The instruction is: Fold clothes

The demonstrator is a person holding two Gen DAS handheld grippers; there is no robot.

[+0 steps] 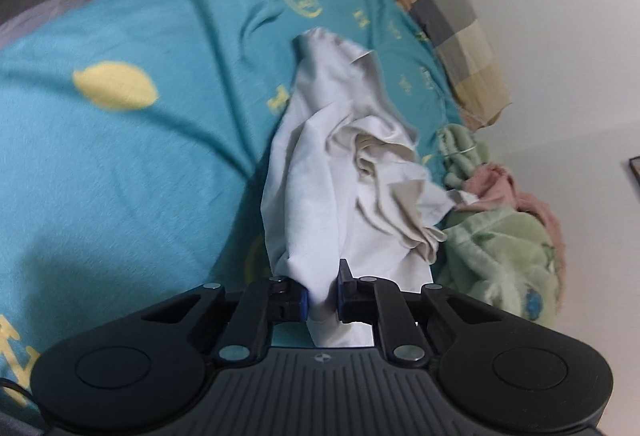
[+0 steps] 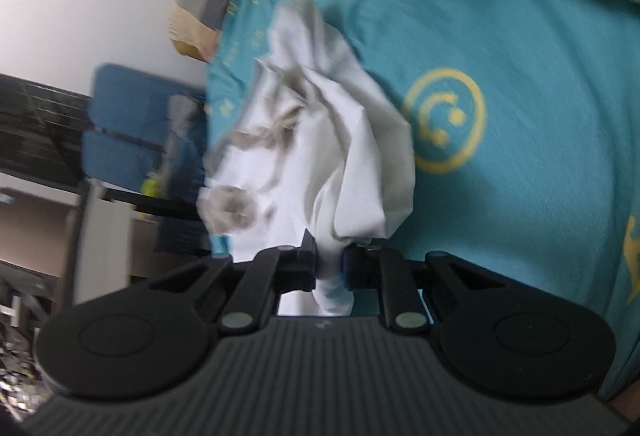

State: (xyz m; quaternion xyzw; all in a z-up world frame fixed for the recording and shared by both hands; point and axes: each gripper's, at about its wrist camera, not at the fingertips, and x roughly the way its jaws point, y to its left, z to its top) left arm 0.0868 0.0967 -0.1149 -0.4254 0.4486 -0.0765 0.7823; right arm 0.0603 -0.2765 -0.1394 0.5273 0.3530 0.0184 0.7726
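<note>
Crumpled white cotton garment (image 1: 340, 172) bunched on teal bed sheet (image 1: 140, 156); left hand-held gripper (image 1: 323, 296) and right hand-held gripper (image 2: 329, 268) both clamped on its fabric.

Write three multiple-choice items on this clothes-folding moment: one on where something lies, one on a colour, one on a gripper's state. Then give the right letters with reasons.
1. Where does the checked pillow lie?
A. at the bed's edge by the wall
B. on the floor
C. on top of the white garment

2. What colour is the bed sheet?
A. red with white stripes
B. teal with yellow prints
C. plain black

3. What is the state of the left gripper?
A. wide open over bare sheet
B. shut on a green blanket
C. shut on the white garment

Answers:
1 A: the pillow sits between the sheet and the pale wall.
2 B: a yellow lemon and letters show on teal.
3 C: white cloth is pinched between its blue pads, as with the right gripper.
</note>
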